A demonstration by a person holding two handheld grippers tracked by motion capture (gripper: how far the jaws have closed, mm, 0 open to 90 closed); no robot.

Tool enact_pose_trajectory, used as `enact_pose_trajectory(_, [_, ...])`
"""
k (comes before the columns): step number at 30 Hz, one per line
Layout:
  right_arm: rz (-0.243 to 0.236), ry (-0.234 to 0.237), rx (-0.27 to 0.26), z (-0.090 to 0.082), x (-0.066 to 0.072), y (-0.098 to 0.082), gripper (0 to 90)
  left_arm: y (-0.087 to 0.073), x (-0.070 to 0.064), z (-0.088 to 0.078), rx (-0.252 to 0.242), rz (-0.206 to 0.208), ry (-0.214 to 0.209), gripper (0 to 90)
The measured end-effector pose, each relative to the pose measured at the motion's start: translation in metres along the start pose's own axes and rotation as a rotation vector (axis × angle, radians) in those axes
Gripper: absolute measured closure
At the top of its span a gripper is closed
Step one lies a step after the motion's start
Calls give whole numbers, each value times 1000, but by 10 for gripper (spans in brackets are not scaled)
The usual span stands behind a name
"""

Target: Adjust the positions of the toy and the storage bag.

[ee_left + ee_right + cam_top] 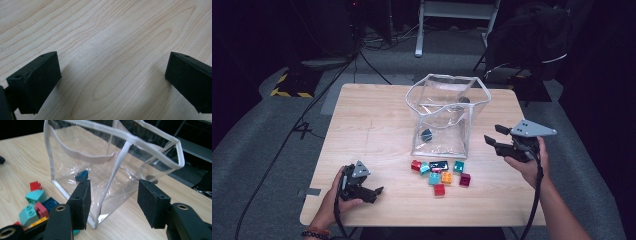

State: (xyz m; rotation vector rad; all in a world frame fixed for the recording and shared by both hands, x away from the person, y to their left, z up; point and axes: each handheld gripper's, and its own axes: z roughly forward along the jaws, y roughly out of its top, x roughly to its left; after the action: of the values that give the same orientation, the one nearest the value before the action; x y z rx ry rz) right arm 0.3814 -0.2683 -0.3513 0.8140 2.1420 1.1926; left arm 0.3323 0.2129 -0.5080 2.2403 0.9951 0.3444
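A clear plastic bag (444, 115) with white trim stands open on the wooden table (372, 115). One dark blue brick (427, 134) lies inside it, seen through the wall in the right gripper view as well (82, 176). Several loose bricks (439, 172), red, teal, orange, blue and magenta, lie just in front of the bag. My right gripper (493, 134) hovers right of the bag, open and empty, its jaws framing the bag's near corner seam (113, 182) from a short way off. My left gripper (379, 191) rests open near the front left, over bare wood (112, 50).
Beyond the table are dark floor, cables (302, 125), a white stand's legs (419, 30) and a black chair (532, 40) at the back right. The table's front edge (422, 222) runs close to the left hand.
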Motion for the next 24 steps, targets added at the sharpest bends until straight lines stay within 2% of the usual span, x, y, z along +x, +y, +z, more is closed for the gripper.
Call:
enact_pose_trajectory(10, [-9,42,41,4,16,-36,440,0,0,0,0,0,0,5])
enact_pose_trajectory(17, [-24,101,84,13,29,-60,424,0,0,0,0,1,0,5])
enact_pose_trajectory(24, [-28,185,128,28,43,-88,407,0,0,0,0,0,0,5])
